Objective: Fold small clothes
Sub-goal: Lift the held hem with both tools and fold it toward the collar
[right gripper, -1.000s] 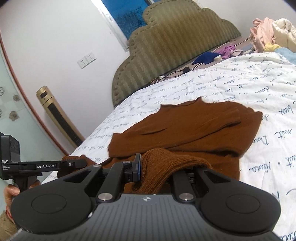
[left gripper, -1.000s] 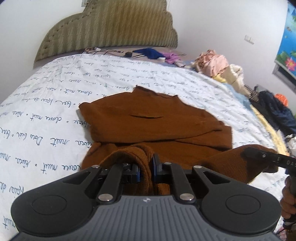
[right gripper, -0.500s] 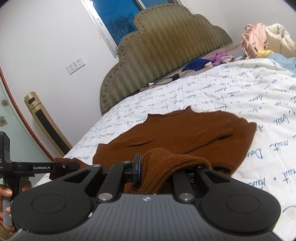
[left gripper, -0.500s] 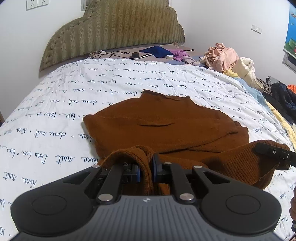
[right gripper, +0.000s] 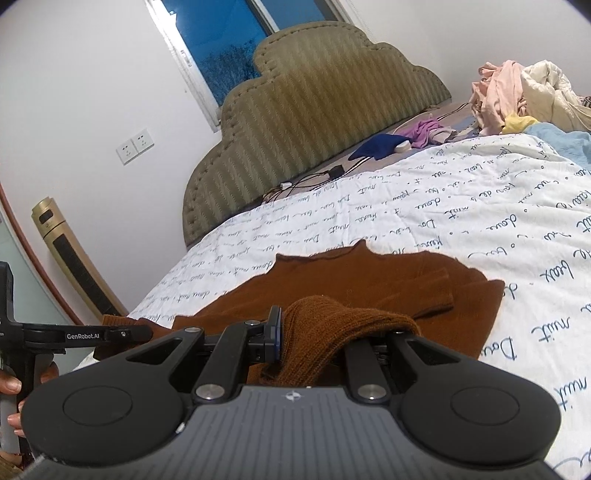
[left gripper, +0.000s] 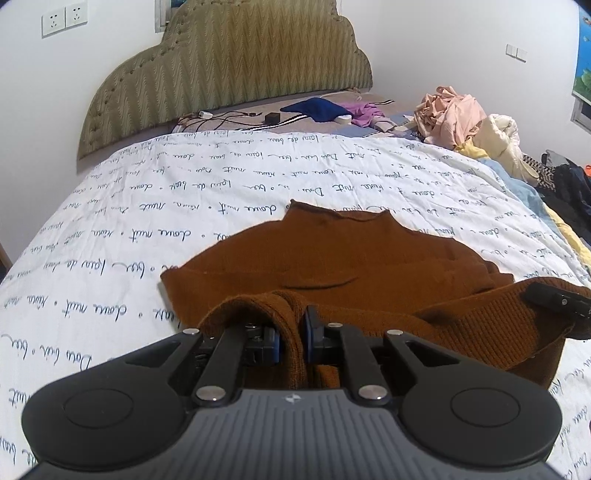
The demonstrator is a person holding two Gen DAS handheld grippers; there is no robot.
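Left wrist view: the left gripper [left gripper: 291,334] is clenched on the hem of the brown sweater [left gripper: 362,258], which lies on the bed's quilt [left gripper: 110,221], collar pointing toward the headboard [left gripper: 229,70].

Right wrist view: the right gripper [right gripper: 314,339] pinches the same ribbed hem (lifted, mid-fold); next, probably, both carry it toward the collar, along the garment's long axis.

One brown sweater [left gripper: 354,258] lies on one bed [left gripper: 110,229]. Two tongs: left tongs [left gripper: 291,338], right tongs [right gripper: 314,336]. One padded headboard [left gripper: 229,70] at the far end, two wall sockets [left gripper: 64,18] far left, one clothes heap [left gripper: 465,122] far right.
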